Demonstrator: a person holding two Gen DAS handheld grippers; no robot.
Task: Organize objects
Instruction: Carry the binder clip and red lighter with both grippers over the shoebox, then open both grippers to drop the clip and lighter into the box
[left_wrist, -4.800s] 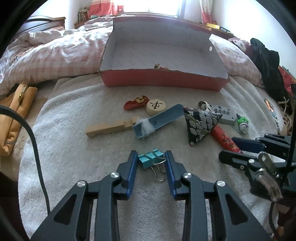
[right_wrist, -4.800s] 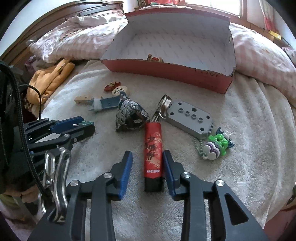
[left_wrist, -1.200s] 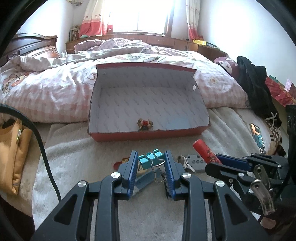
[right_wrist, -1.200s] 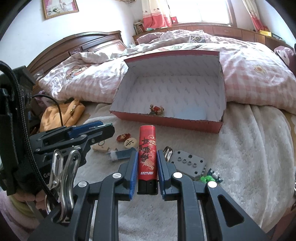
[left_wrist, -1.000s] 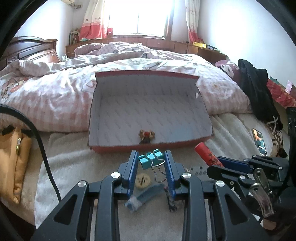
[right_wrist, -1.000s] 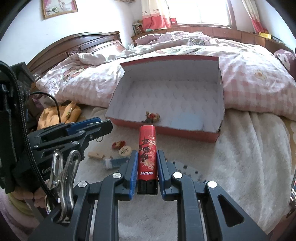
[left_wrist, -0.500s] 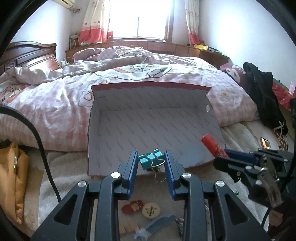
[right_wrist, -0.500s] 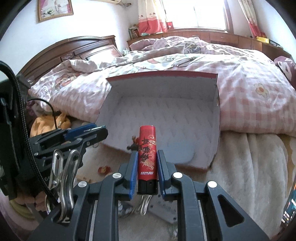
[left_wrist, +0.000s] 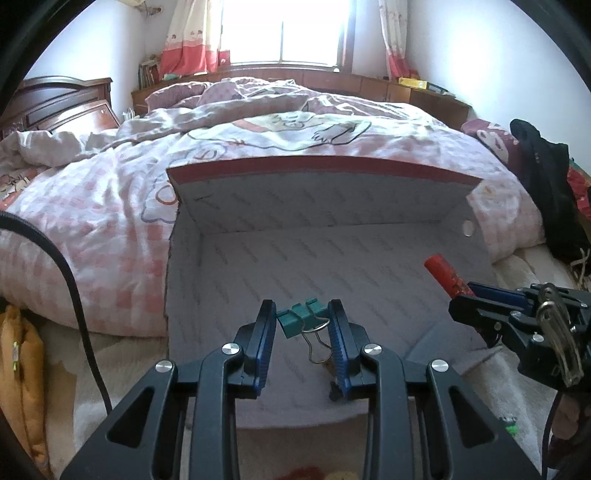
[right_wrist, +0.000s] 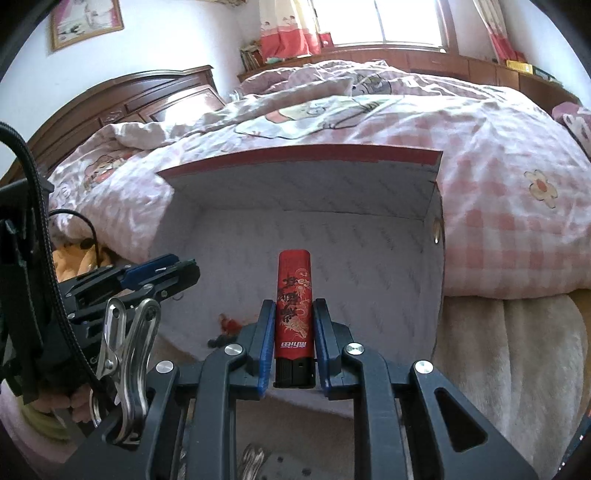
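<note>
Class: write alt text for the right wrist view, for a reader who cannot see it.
The right gripper clamps a red lighter upright over an open red cardboard box on a bed. The left gripper reaches in from the left.

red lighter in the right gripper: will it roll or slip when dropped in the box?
The red lighter looks flat-sided and glossy, so it probably slides rather than rolls. Rigid and likely light; the right gripper holds it by a narrow grip. The box floor looks flat, so it should settle.
</note>
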